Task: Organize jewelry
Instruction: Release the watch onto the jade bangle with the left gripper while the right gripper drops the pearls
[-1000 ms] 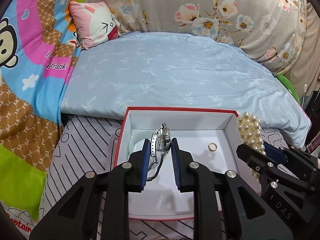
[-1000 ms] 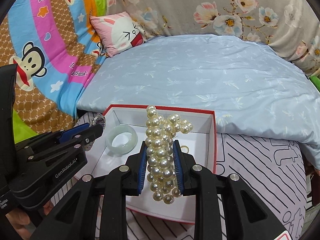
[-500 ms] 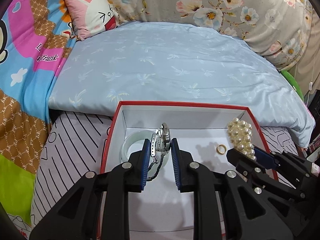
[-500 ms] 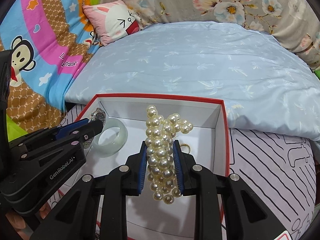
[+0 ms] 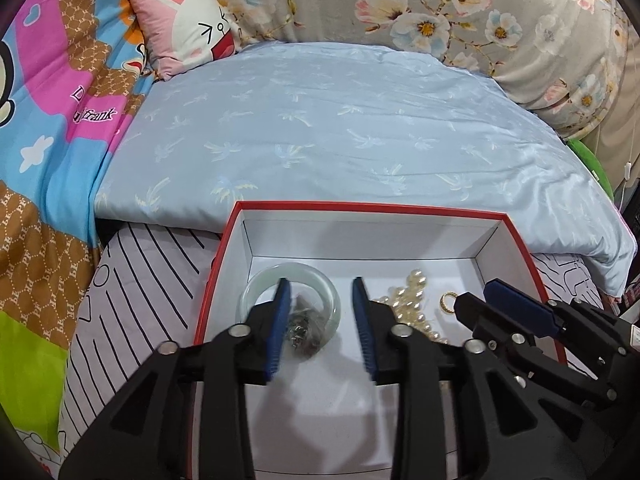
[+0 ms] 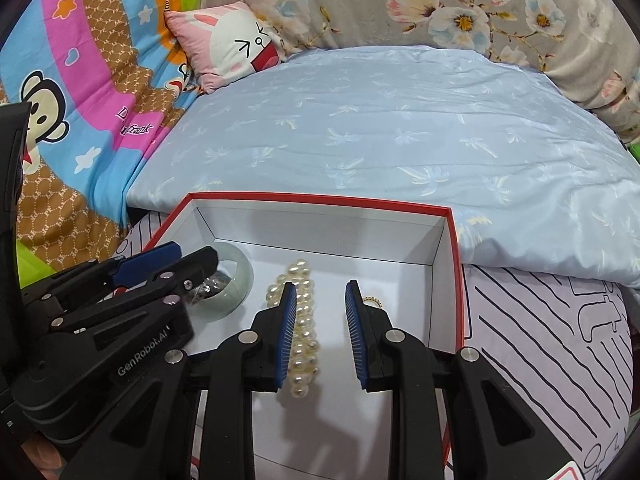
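A red-rimmed white box point(image 5: 368, 206) point(image 6: 320, 198) sits on the bed. My left gripper point(image 5: 320, 280) point(image 6: 196, 250) is over its left side, jaws opening, pads touching nothing. Below it a silver watch point(image 5: 304, 328) point(image 6: 208, 288) lies inside a pale green bangle point(image 5: 292, 270) point(image 6: 240, 280). My right gripper point(image 6: 320, 284) point(image 5: 476, 294) stands open over the middle. A pearl strand point(image 6: 306, 332) point(image 5: 404, 300) lies on the box floor between its fingers, close by the left one and partly hidden by it. A gold ring point(image 6: 372, 300) point(image 5: 448, 300) rests by the right finger.
A light blue quilt point(image 5: 340, 128) lies right behind the box. A pink bunny pillow point(image 5: 188, 32) and a monkey-print blanket point(image 6: 80, 92) are at the back left, floral fabric point(image 6: 460, 8) along the back. A striped lilac sheet point(image 6: 540, 328) surrounds the box.
Both grippers have opened. The watch dropped from the left one into the bangle, and the pearl strand fell from the right one onto the box floor.
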Demonstrator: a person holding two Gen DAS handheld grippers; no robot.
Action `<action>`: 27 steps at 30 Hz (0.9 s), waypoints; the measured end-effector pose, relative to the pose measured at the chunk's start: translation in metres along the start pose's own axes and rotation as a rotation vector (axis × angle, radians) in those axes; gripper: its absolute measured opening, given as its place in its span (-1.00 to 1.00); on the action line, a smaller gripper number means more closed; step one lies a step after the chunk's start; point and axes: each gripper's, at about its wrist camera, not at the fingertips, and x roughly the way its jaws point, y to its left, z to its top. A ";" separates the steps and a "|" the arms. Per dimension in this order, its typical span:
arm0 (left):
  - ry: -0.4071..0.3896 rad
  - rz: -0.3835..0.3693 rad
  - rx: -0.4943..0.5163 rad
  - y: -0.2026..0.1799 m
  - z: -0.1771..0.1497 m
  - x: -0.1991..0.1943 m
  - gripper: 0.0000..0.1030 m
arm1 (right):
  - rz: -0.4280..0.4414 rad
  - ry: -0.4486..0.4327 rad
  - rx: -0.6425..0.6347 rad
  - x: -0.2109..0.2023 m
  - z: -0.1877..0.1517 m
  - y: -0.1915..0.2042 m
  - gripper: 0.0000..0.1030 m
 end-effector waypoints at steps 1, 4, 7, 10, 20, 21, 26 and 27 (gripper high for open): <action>-0.002 0.007 0.002 -0.001 0.000 -0.001 -0.24 | 0.000 -0.002 0.001 -0.001 0.000 0.000 -0.51; -0.007 0.012 0.009 -0.002 0.000 -0.003 -0.24 | 0.003 -0.009 0.004 -0.006 0.000 -0.001 -0.49; -0.009 0.014 0.003 -0.002 -0.001 -0.005 -0.24 | 0.002 -0.014 0.005 -0.011 -0.002 -0.001 -0.46; -0.015 0.015 0.000 -0.001 -0.001 -0.010 -0.24 | 0.001 -0.019 0.010 -0.016 -0.004 -0.003 -0.46; -0.041 0.013 0.002 0.003 -0.010 -0.045 -0.24 | -0.005 -0.038 0.018 -0.053 -0.023 -0.004 -0.33; -0.048 0.011 0.001 0.003 -0.013 -0.051 -0.24 | -0.008 -0.041 0.016 -0.057 -0.026 -0.004 -0.31; -0.057 0.017 0.009 0.006 -0.028 -0.074 -0.22 | -0.035 -0.045 0.003 -0.082 -0.047 -0.002 -0.29; -0.055 0.015 0.005 0.007 -0.033 -0.079 -0.22 | -0.034 -0.043 0.003 -0.087 -0.052 -0.002 -0.29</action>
